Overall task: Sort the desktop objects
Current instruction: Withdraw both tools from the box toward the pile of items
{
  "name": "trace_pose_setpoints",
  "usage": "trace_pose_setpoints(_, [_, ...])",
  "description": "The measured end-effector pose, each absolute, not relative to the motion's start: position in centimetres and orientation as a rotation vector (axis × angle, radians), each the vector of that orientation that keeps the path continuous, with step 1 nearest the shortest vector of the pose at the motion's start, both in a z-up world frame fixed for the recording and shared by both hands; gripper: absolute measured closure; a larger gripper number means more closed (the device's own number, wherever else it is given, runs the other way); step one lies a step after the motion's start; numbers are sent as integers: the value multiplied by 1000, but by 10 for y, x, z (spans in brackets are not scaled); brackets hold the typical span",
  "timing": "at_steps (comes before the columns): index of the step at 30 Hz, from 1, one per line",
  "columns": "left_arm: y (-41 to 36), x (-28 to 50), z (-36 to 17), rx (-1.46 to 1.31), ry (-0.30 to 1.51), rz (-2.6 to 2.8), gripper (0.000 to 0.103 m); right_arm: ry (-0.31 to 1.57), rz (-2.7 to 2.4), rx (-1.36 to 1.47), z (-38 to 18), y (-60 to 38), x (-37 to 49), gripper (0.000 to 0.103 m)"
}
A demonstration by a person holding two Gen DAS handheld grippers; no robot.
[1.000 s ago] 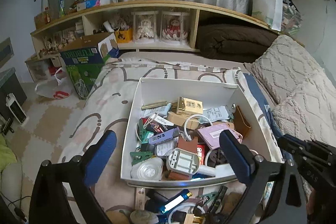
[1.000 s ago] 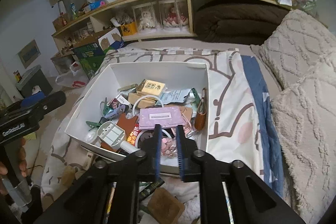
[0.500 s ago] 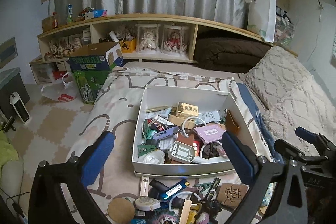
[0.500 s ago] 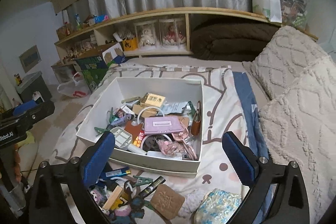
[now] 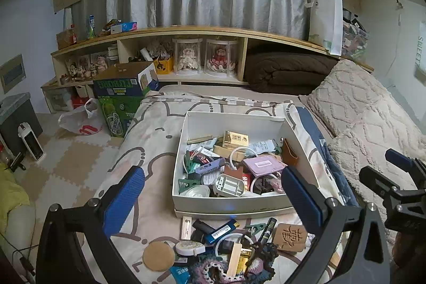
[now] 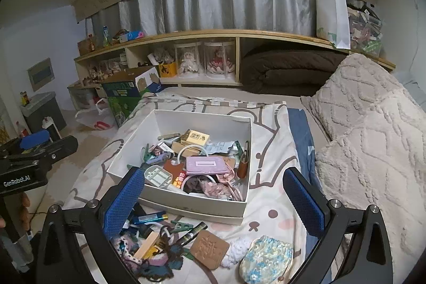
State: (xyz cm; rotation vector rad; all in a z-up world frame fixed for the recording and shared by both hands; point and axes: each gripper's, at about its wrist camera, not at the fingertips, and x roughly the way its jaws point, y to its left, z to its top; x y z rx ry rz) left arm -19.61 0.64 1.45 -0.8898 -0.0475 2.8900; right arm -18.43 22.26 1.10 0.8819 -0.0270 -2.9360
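Dim, even indoor light, cool bluish cast, soft shadows, sharp centre, strong fisheye bending, black corner vignette from 10 to 2 o'clock

Hidden, cropped and unreadable parts of the scene

In the left wrist view the near pile (image 5: 226,254) of loose items on the bed is running off the bottom edge, so the crocheted piece (image 5: 213,273) is showing only in part. The right-hand blue finger (image 5: 300,200) is covering the near right corner of the white box (image 5: 234,121). Items deep in the box are overlapping, and their labels are reading too small. In the right wrist view the floral pouch (image 6: 266,257) is being clipped near the bottom edge, and the left-hand blue finger (image 6: 123,204) is hiding part of the pile (image 6: 159,238). The hand (image 6: 25,206) at the left edge is being cut off.
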Motion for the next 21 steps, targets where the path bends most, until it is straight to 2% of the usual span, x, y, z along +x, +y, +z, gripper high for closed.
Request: trace_pose_setpoints(21, [-16,-153,34,-765,-93,2896,0,-55,-2939,771,15,226,-138,0])
